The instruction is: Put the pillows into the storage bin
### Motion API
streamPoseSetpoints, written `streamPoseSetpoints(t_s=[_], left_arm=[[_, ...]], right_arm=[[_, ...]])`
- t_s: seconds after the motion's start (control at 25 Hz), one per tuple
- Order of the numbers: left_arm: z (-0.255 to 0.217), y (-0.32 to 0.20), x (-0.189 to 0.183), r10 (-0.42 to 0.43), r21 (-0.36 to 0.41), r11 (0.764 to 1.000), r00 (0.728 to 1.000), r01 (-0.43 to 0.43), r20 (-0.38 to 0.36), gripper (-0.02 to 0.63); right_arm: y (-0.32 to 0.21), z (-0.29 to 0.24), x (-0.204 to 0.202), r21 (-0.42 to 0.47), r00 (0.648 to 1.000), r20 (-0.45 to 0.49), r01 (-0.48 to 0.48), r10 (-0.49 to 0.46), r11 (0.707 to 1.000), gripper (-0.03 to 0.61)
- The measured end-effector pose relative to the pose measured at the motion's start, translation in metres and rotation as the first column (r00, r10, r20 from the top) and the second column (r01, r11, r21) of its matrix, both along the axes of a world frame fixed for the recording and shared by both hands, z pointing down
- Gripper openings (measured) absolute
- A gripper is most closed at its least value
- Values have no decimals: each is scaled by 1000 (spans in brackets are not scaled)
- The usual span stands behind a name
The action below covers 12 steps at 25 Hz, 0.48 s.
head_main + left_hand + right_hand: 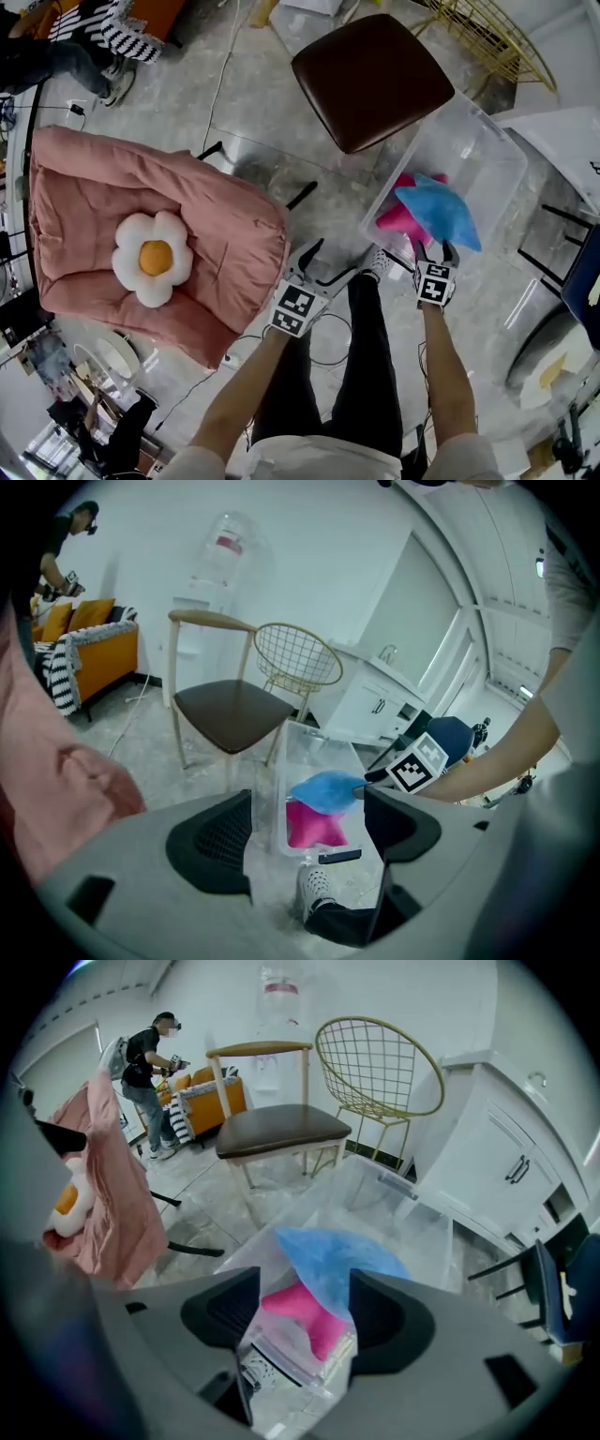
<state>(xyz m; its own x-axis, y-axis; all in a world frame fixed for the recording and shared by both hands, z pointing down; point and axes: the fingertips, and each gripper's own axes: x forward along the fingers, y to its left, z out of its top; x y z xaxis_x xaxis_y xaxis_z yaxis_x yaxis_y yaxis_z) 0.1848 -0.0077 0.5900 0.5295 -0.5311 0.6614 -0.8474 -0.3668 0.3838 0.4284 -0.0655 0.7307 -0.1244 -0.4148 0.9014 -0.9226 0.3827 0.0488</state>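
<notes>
Grey floor (253,112) is bearing a clear bin (487,150), already holding the blue pillow (439,211) and pink pillow (398,220) by the empty, open-jawed right gripper (436,251), while the flower pillow (153,258) is lying on the armchair (216,206), leftward of the nearer, likewise gaping left gripper (333,260).

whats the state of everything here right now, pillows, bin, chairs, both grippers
bin: open, no lid on, two pillows inside
pink pillow: in the bin, partly covered
blue pillow: in the bin, lying on the pink pillow
flower pillow: on the pink chair, not yet in the bin
brown chair: upright, seat bare
left gripper: open, empty
right gripper: open, empty, over the bin's near end
</notes>
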Motion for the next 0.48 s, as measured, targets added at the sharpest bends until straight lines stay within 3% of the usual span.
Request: streamPoseSetpoints(t_s=[0.28, 0.48], left_arm=[[-8, 44, -82, -107, 24, 994, 994, 106, 2, 380], [-7, 87, -152, -218, 17, 976, 976, 218, 4, 380]], right_arm=[[27, -37, -125, 59, 986, 83, 137, -141, 989, 295], [56, -60, -224, 83, 963, 153, 211, -222, 974, 295]])
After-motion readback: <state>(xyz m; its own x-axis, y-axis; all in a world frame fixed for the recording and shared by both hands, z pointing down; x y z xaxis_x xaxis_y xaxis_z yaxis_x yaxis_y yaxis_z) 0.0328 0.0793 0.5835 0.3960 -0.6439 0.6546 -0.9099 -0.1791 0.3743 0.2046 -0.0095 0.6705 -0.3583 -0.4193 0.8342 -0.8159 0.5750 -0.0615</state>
